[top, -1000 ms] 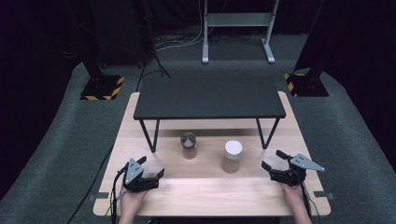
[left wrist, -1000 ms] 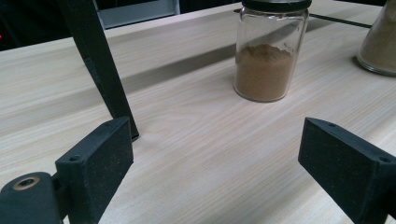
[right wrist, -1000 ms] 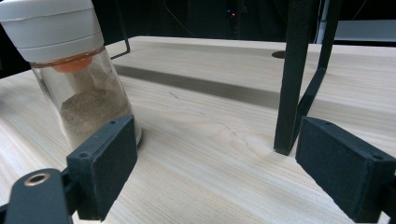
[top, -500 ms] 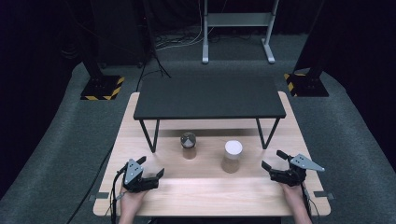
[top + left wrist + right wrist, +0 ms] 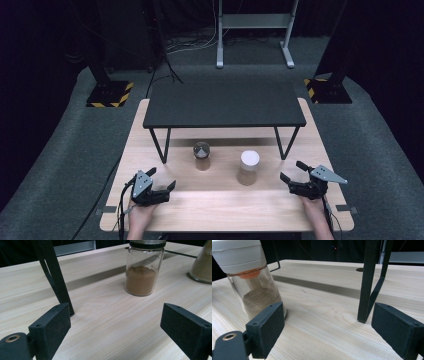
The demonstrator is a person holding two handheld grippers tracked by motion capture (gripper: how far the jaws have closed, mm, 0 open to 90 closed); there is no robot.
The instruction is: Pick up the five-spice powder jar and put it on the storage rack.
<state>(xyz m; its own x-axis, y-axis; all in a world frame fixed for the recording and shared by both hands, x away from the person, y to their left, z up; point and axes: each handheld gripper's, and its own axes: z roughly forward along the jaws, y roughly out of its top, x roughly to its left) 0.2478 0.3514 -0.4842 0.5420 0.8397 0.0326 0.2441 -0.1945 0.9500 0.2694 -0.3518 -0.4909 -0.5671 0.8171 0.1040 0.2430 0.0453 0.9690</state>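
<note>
A: Jars first. Dark-lid jar (image 5: pixel 202 156) sits centre of the high view, on the desk (image 5: pixel 225 205), just in front of the black shelf (image 5: pixel 223 104). Brown powder inside, about half full.

B: White-lid jar (image 5: pixel 248 167) stands right of it and a little lower in the frame. Apart, not touching. Pale powder inside, orange insert under the lid.

A: Left gripper (image 5: pixel 162 180), lower left of the high view, held in a hand (image 5: pixel 139 218). Jaws spread wide, nothing between them. Its own view shows the dark-lid jar (image 5: pixel 144 268) upper centre, well ahead of the jaws, a shelf leg (image 5: pixel 53 275) at upper left.

B: Right gripper (image 5: pixel 293 171), lower right, jaws gaping. They have just been opening a bit wider; bare desk between them. In its own view the white-lid jar (image 5: pixel 249 275) stands at the left, just behind the left jaw; contact cannot be told. Shelf leg (image 5: pixel 368 280) at right.

A: Both jars upright, lids on.
</note>
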